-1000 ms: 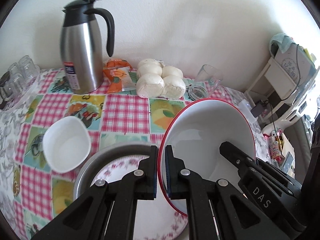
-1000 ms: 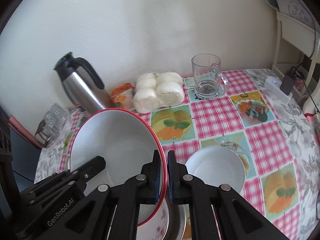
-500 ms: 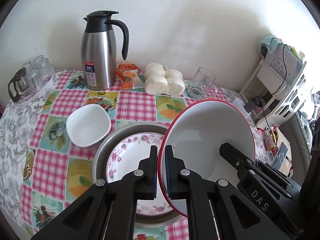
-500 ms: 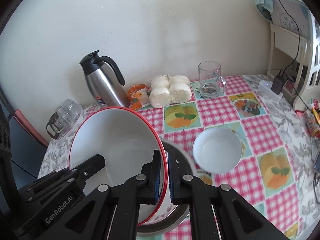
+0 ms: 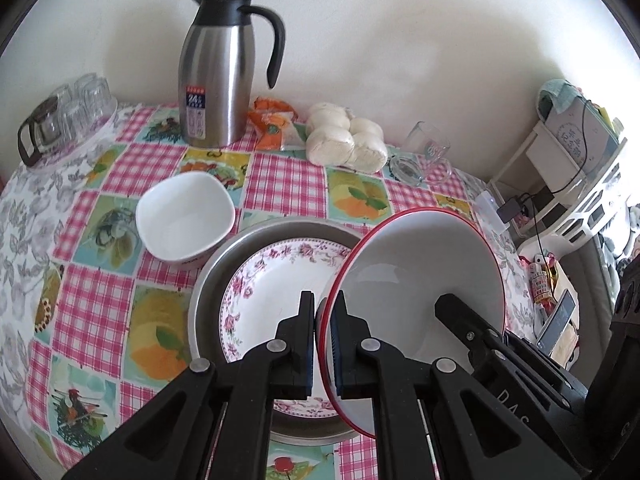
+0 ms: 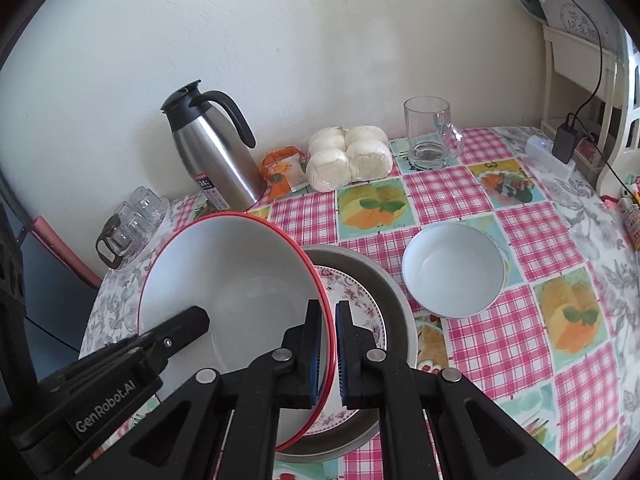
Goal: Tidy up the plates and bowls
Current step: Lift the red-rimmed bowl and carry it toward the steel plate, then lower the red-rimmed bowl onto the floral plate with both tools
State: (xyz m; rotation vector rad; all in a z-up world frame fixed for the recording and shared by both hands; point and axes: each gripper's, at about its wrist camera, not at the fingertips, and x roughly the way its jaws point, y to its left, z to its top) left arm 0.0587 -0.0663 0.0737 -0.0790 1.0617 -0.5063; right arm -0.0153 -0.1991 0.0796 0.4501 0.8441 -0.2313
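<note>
Drawn back from the wall with both grippers, so that steel jug point(image 5: 218, 68), buns point(image 5: 346, 142) and more checked surface point(image 5: 100, 292) came into view.

Held tilted above the metal tray point(image 5: 208, 276) and its floral plate point(image 5: 272, 276): red-rimmed bowl point(image 5: 420, 264), pinched at opposite edges by left gripper point(image 5: 322, 344) and right gripper point(image 6: 328, 346), fingers of each closed narrow on the rim. Gripped two-handed, apparently, to steady so broad a dish for stacking on the plate. Left waiting on the cloth: square white bowl point(image 5: 184, 216) beside the tray, round white bowl point(image 6: 454, 270) on its other side. Unchanged from a second before: both grips.
</note>
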